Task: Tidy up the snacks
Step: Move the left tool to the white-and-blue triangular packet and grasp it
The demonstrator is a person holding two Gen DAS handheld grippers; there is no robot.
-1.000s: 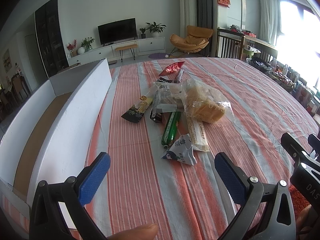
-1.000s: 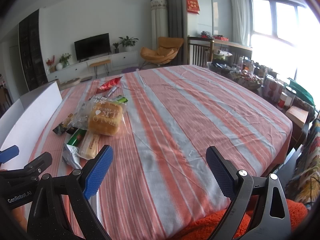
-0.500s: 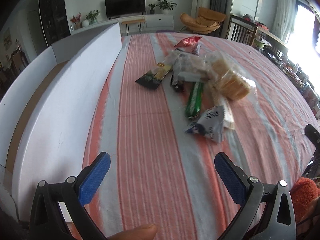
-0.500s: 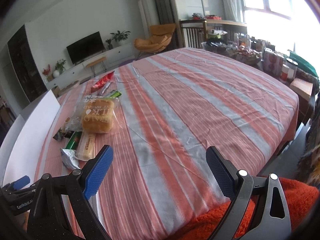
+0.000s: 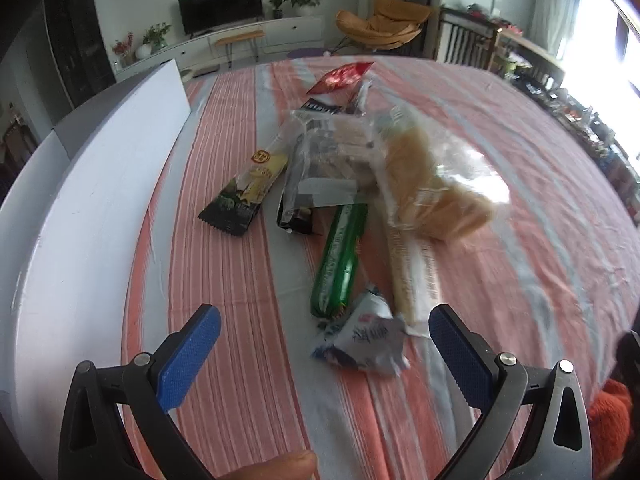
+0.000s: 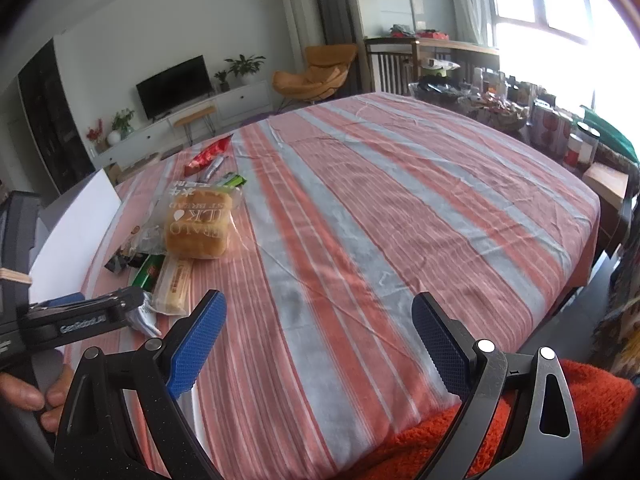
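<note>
A pile of snacks lies on the striped tablecloth (image 5: 248, 280). Nearest my left gripper (image 5: 325, 340) is a crumpled white-and-blue packet (image 5: 362, 338), between the open fingers but untouched. Beyond it lie a green stick pack (image 5: 340, 258), a pale long bar (image 5: 412, 276), a bagged bread loaf (image 5: 436, 192), a clear bag of crackers (image 5: 332, 156), a black-and-yellow packet (image 5: 246, 194) and a red packet (image 5: 340, 76). The right wrist view shows the bread loaf (image 6: 198, 226) far left of my right gripper (image 6: 318, 334), which is open and empty above bare cloth.
A long white cardboard box (image 5: 76, 216) stands along the table's left side. The left gripper's body (image 6: 80, 318) and a hand (image 6: 24, 392) appear at the right view's left edge. An orange fuzzy fabric (image 6: 500, 432) lies at the near table edge. Cluttered shelves (image 6: 500, 104) stand at right.
My left gripper has moved forward and right toward the snack pile, so the white-and-blue packet now sits between its fingers. The right gripper has shifted only slightly, still over bare cloth.
</note>
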